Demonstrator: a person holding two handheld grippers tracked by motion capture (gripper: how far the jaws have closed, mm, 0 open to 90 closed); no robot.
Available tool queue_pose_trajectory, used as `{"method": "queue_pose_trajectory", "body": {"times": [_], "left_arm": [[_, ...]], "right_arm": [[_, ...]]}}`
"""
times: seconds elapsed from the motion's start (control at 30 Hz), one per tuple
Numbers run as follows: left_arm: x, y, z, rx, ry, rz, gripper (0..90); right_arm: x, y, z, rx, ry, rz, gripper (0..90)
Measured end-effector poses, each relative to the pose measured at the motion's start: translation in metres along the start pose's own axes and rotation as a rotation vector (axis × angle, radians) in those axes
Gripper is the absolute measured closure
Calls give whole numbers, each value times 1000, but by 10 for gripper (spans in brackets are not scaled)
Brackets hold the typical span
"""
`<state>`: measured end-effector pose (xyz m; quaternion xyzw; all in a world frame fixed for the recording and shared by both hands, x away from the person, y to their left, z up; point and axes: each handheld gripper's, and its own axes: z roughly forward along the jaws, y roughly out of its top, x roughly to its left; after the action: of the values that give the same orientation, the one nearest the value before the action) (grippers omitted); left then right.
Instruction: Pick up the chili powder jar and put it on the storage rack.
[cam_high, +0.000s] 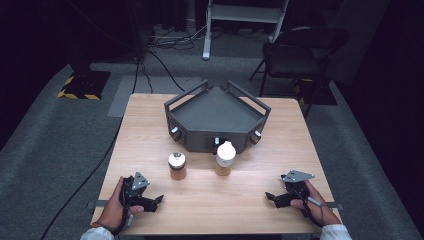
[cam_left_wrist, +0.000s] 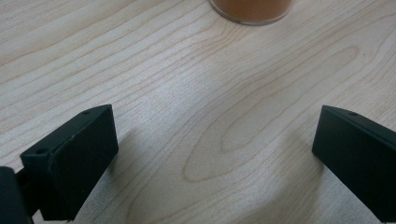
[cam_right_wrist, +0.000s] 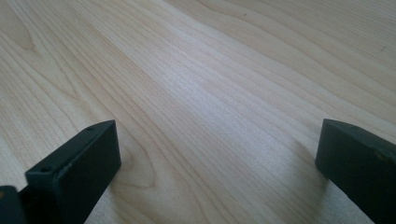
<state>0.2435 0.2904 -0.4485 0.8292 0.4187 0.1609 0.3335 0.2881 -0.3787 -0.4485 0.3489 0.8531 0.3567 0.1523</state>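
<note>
Left gripper (cam_high: 159, 198) is held low at the lower left of the high view, jaws spread wide with nothing between them; in the left gripper view bare wood lies between the jaws and the base of the orange-filled jar (cam_left_wrist: 252, 10) is seen at the top edge, ahead and apart. Right gripper (cam_high: 268, 196) is held at the lower right, jaws likewise wide and empty, resting over plain counter (cam_high: 210, 200).

Farther up, at centre frame, two jars stand upright and near each other: the silver-lidded jar (cam_high: 177, 166) on the left, the white-capped jar (cam_high: 225, 158) to its right, just in front of the dark angular tray (cam_high: 216, 116), which sits at the upper middle of the counter with its deck bare.

Step judged: start of the approach, nothing grasped yet. Next move likely calls for each gripper to be advanced up-frame to its nearer jar, jaws kept wide, lined up around the jar body, then closed. Care is needed so a jar is not tipped or knocked against the tray front.
</note>
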Motion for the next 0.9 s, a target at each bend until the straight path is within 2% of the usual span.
{"method": "queue_pose_trajectory", "body": {"times": [0.9], "left_arm": [[-1, -1, -1, 1, 2, -4, 0]], "right_arm": [[0, 0, 0, 0, 1, -1, 0]]}}
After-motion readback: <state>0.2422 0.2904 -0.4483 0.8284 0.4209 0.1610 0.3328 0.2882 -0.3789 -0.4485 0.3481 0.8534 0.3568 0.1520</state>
